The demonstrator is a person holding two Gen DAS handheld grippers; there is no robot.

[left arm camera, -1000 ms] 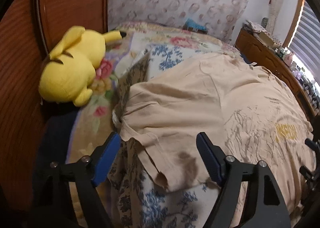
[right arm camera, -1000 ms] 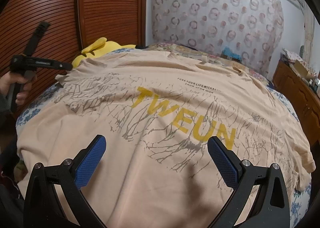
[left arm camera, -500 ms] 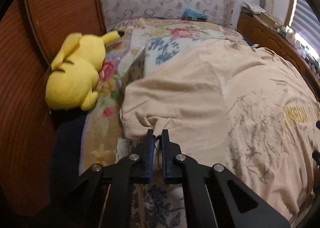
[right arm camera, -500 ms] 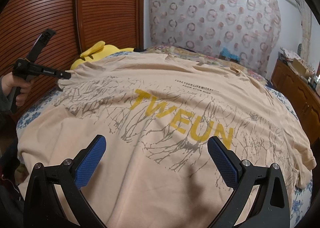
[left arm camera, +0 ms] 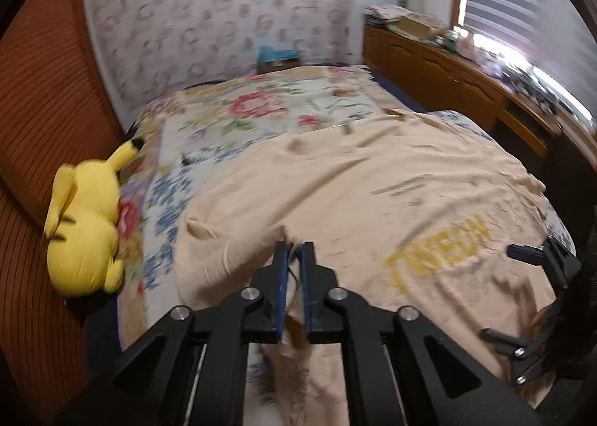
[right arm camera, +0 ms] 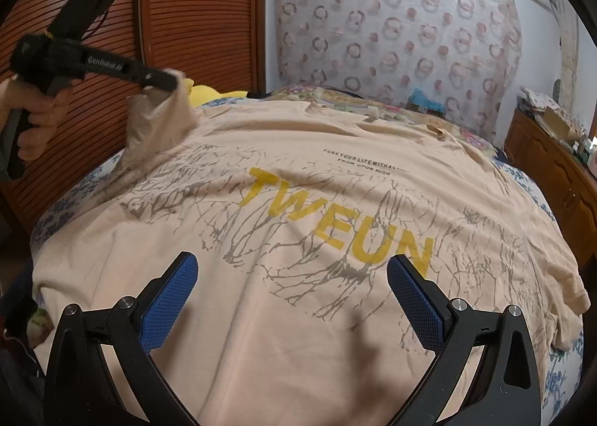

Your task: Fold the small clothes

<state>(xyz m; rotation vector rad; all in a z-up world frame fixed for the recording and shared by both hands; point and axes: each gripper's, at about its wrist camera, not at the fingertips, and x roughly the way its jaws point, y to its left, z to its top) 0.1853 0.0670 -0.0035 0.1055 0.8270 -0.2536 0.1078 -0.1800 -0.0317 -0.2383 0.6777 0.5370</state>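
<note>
Bedroom, floral bedspread (left arm camera: 268,108) w/ yellow plush (left arm camera: 84,228) at left edge. Beige T-shirt (right arm camera: 298,239) spread flat on bed, print up. Left gripper (left arm camera: 293,261) pinched tight on shirt sleeve, fabric lifted off bed. Right gripper (right arm camera: 291,299) wide apart, holding nothing, above shirt hem.

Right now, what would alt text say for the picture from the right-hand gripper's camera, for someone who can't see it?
A beige T-shirt printed with "TWEUN" lies spread across a bed, and the left gripper, held in a person's hand, pinches its left sleeve up off the bed. In the foreground the right gripper hangs open over the shirt's lower part.
</note>
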